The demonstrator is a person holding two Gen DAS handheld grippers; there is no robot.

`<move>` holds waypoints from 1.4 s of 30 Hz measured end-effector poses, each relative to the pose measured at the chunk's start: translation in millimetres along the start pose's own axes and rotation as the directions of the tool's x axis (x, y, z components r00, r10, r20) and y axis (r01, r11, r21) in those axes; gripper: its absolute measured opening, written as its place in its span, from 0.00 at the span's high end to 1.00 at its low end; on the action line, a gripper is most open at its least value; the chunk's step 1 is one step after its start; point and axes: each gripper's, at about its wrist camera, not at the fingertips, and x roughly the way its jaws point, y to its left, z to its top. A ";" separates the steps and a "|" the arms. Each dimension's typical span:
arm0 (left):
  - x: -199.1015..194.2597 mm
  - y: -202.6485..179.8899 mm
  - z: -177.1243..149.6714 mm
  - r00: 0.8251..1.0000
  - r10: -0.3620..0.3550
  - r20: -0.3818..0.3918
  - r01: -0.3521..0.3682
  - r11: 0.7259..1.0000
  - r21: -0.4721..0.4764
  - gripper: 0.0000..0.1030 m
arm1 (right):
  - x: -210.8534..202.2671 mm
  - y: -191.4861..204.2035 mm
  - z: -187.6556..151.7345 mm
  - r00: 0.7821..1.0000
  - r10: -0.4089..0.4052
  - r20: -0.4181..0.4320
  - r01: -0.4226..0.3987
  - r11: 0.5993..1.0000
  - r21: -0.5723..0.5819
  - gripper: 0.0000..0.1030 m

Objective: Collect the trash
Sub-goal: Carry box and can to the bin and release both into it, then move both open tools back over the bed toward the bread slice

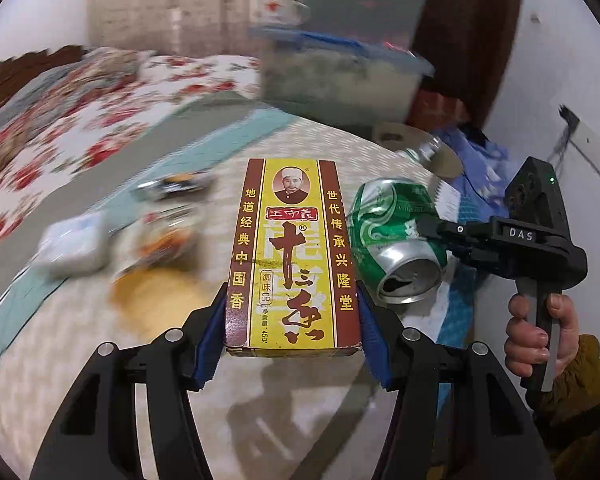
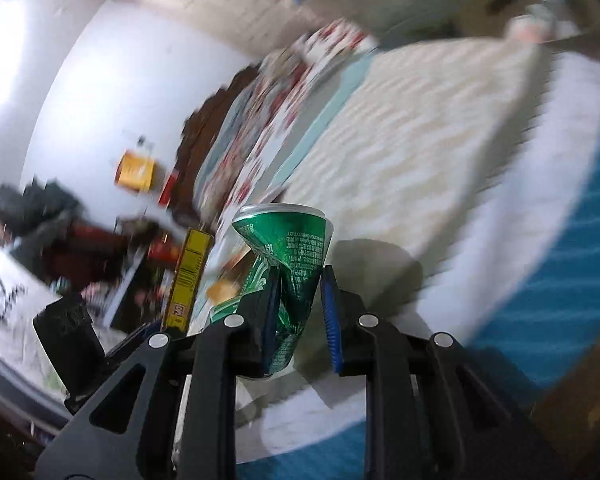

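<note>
Right tool point(image 2: 300, 312) around crushed can point(image 2: 296, 256)

White plastered walls point(image 1: 40, 20) at upper left and right of the left wrist view. Bed with red-and-white floral quilt point(image 1: 80, 120) along the left. Round table under cream woven cloth point(image 1: 100, 340), pale teal border, across the centre and foot. Stacked clear plastic storage boxes with blue lids point(image 1: 340, 60) at upper centre. Dark brown curtain point(image 1: 460, 40) at upper right. Bright daylight patch point(image 2: 8, 40) on the wall, upper left of the right wrist view.
</note>
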 end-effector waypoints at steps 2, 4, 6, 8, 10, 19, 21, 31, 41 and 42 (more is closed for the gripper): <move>23.0 -14.3 9.7 0.999 -0.024 -0.041 0.025 0.999 0.021 0.46 | -13.7 -16.1 9.6 0.999 -0.026 0.039 0.025 0.999 0.025 0.77; 45.3 -32.6 17.0 0.996 -0.038 -0.083 0.042 0.998 0.048 0.46 | -25.4 -29.7 18.4 0.997 -0.034 0.072 0.030 0.998 0.053 0.78; 62.3 -47.2 25.2 0.994 -0.038 -0.104 0.047 0.996 0.080 0.46 | -37.8 -43.8 29.5 0.993 -0.045 0.112 0.036 0.996 0.077 0.78; 75.1 -58.9 34.0 0.992 -0.043 -0.118 0.056 0.993 0.107 0.46 | -46.8 -54.8 38.3 0.989 -0.051 0.139 0.038 0.995 0.091 0.78; 90.0 -72.5 49.1 0.991 -0.049 -0.125 0.066 0.988 0.137 0.46 | -56.2 -69.3 50.2 0.983 -0.069 0.172 0.051 0.993 0.105 0.78; 168.5 -134.9 145.5 0.981 -0.155 -0.119 0.177 0.964 0.200 0.46 | -106.0 -122.0 128.7 0.901 -0.238 0.362 0.199 0.969 0.144 0.78; 189.3 -148.8 166.7 0.977 -0.176 -0.125 0.197 0.961 0.194 0.46 | -113.1 -121.5 145.9 0.855 -0.325 0.405 0.300 0.946 0.124 0.78; 264.0 -196.6 220.9 0.985 -0.124 -0.117 0.150 0.956 0.254 0.25 | -97.2 -132.0 183.4 0.775 -0.460 0.433 0.496 0.867 0.034 0.60; 203.6 -151.6 181.1 0.996 -0.086 -0.030 0.090 0.971 0.221 0.25 | -104.5 -101.5 153.4 0.771 -0.390 0.502 0.439 0.898 0.025 0.26; 194.9 -143.7 172.6 0.996 -0.084 -0.031 0.088 0.973 0.211 0.25 | -102.7 -96.0 147.3 0.783 -0.376 0.496 0.423 0.906 0.019 0.26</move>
